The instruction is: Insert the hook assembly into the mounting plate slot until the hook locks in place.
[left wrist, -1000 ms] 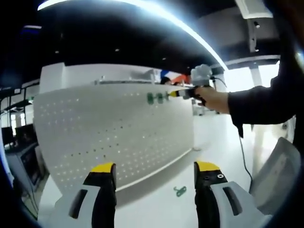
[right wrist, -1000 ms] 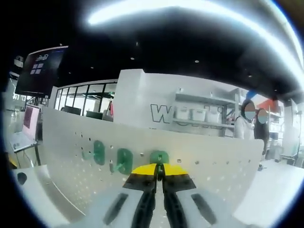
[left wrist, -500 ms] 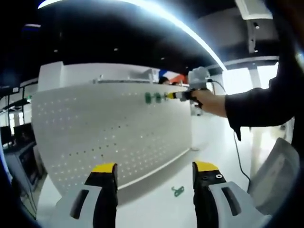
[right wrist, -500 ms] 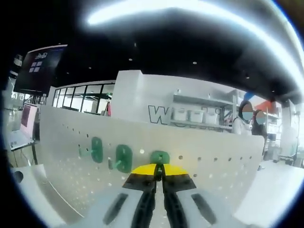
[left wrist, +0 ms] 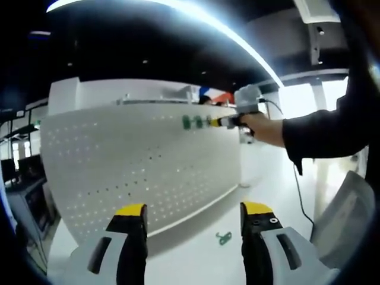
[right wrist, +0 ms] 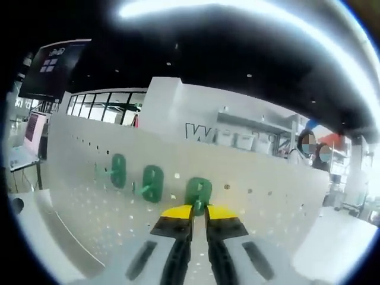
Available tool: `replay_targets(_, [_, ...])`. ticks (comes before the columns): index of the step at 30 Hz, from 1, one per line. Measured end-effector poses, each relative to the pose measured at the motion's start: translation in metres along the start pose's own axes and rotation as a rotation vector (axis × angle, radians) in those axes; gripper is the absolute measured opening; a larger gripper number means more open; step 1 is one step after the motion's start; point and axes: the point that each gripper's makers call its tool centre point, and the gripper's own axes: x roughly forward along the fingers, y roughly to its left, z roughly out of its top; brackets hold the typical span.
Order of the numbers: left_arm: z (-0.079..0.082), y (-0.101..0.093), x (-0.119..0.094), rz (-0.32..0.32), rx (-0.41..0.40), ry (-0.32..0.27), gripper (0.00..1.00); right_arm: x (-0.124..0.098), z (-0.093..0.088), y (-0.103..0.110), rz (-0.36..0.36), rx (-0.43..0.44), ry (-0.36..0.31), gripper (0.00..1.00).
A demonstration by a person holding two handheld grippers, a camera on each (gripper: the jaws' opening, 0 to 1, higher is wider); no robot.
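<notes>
A white perforated mounting plate (left wrist: pixel 142 160) stands upright on the table. Two green hooks (right wrist: pixel 118 170) (right wrist: pixel 152 183) sit in its upper rows. A third green hook (right wrist: pixel 198 191) lies flat against the plate (right wrist: pixel 267 196) just beyond my right gripper (right wrist: pixel 199 211), whose yellow-tipped jaws stand nearly together, pinching the hook's short prong. In the left gripper view, that right gripper (left wrist: pixel 217 122) is held by a person's hand (left wrist: pixel 261 127) at the plate's top right, beside the hooks (left wrist: pixel 187 122). My left gripper (left wrist: pixel 193 209) hangs open low in front of the plate, with nothing between its jaws.
A loose green hook (left wrist: pixel 224 238) lies on the white table (left wrist: pixel 190 255) before the plate's lower edge. A cable trails from the right gripper. Two people stand beyond the plate's far end (right wrist: pixel 309 154), with shelves behind them.
In the right gripper view, more of the third hook's green plate shows above the jaw tips, and the slit between the jaws looks slightly wider. The left gripper has stayed put.
</notes>
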Motion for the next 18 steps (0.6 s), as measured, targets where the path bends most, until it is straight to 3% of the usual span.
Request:
replay_targets(12, [-0.001,0.000,0.000,0.002,0.009,0.007,0.64,-0.019,-0.018,0.001,0.013,0.015,0.023,0.13])
replay_targets(18, [0.000,-0.002,0.001,-0.007,0.013,0.005,0.64,-0.030,-0.037,0.017,0.050,0.009,0.055,0.15])
